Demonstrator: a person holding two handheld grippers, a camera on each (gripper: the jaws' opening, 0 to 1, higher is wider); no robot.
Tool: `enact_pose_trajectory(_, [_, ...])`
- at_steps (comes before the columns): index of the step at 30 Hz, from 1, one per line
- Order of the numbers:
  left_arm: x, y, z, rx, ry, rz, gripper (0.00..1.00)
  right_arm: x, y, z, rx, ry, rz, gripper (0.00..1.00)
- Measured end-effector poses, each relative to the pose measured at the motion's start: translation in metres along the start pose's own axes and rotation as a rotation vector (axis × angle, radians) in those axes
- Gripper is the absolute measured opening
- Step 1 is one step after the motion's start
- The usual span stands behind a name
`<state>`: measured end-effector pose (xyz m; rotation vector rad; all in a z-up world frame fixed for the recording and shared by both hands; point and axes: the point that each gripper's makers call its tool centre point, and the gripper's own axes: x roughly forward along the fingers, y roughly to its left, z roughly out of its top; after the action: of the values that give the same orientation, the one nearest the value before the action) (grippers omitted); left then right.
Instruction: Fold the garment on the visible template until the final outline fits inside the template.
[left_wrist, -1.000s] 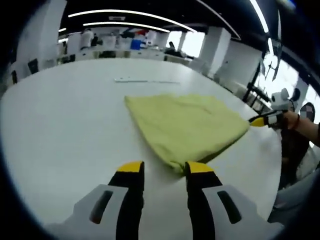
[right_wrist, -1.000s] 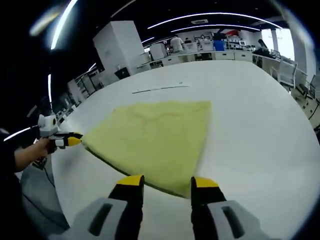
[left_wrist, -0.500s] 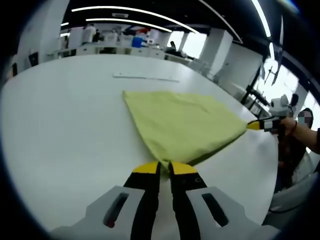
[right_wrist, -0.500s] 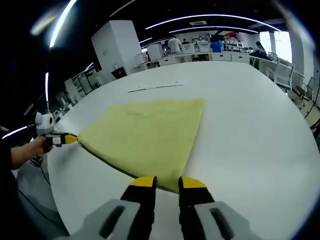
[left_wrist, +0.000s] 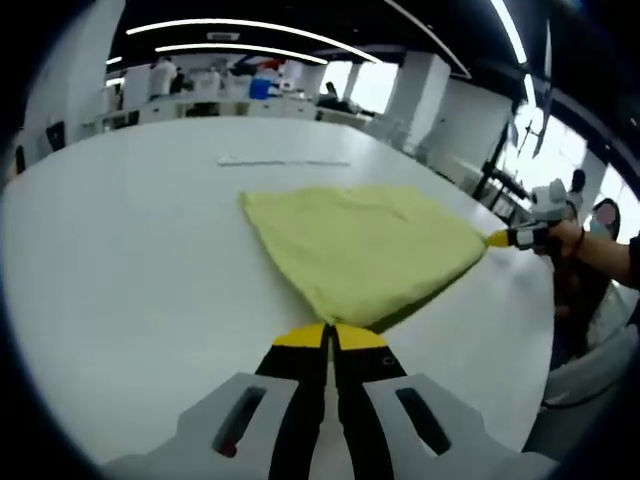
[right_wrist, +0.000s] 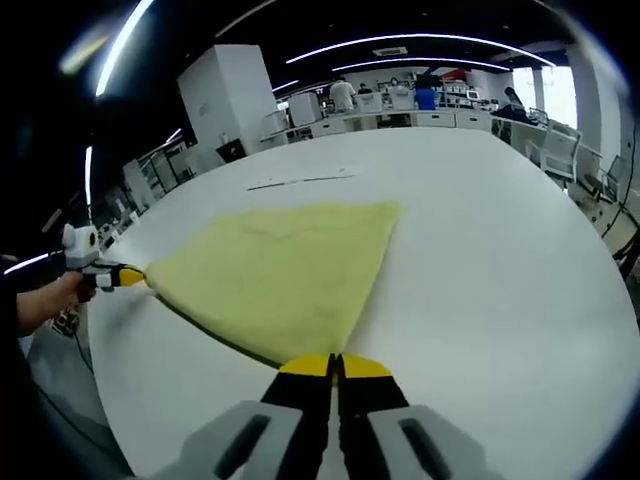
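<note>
Both tools pinching corners
Left tool (left_wrist: 328, 338) and right tool (right_wrist: 334, 366) are gripping the soft, light yellow-green cloth garment (left_wrist: 360, 245); corners look the best hold.

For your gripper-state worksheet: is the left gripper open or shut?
Shut. The left gripper has its yellow-tipped jaws pressed together on the near corner of the yellow cloth, which lies on the white table.

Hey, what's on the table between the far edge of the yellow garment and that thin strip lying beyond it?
Nothing: in the left gripper view, bare white table separates the yellow garment from the thin strip. The right gripper view shows the same gap.
</note>
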<state>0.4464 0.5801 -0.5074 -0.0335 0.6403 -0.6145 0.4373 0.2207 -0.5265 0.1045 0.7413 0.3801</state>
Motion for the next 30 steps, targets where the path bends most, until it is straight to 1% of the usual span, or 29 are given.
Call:
enact_pose_trajectory(1, [-0.001,0.002,-0.001,0.030,0.011,-0.002,0.00,-0.001,-0.005,-0.001,0.003,0.000,-0.014,0.00])
enact_pose_trajectory(3, [-0.002,0.003,-0.001,0.027,0.008,-0.011,0.00,0.000,-0.007,-0.001,0.023,-0.004,-0.005,0.00])
enact_pose_trajectory(7, [-0.001,0.000,-0.007,0.082,0.041,-0.006,0.00,-0.002,-0.002,-0.003,0.022,0.001,-0.007,0.00])
enact_pose_trajectory(9, [-0.001,-0.001,-0.009,0.141,0.062,-0.005,0.00,-0.001,-0.005,-0.002,0.023,0.001,-0.006,0.00])
enact_pose_trajectory(10, [-0.001,-0.002,-0.010,0.190,0.079,-0.006,0.00,-0.001,-0.005,-0.003,0.023,0.005,-0.005,0.00])
enact_pose_trajectory(12, [-0.001,-0.004,-0.013,0.243,0.099,-0.014,0.00,0.000,-0.005,-0.005,0.016,0.013,-0.007,0.00])
enact_pose_trajectory(15, [-0.001,-0.008,-0.017,0.278,0.121,-0.026,0.00,0.000,-0.005,-0.009,0.000,0.027,-0.014,0.00])
enact_pose_trajectory(24, [-0.006,-0.008,-0.024,0.299,0.140,-0.034,0.00,-0.007,0.000,-0.017,0.001,0.049,0.001,0.00])
enact_pose_trajectory(28, [-0.008,-0.007,-0.026,0.290,0.140,-0.029,0.00,-0.010,0.002,-0.021,-0.003,0.059,0.007,0.00])
enact_pose_trajectory(30, [-0.010,-0.009,-0.029,0.283,0.142,-0.033,0.00,-0.012,0.003,-0.023,-0.004,0.061,0.009,0.00])
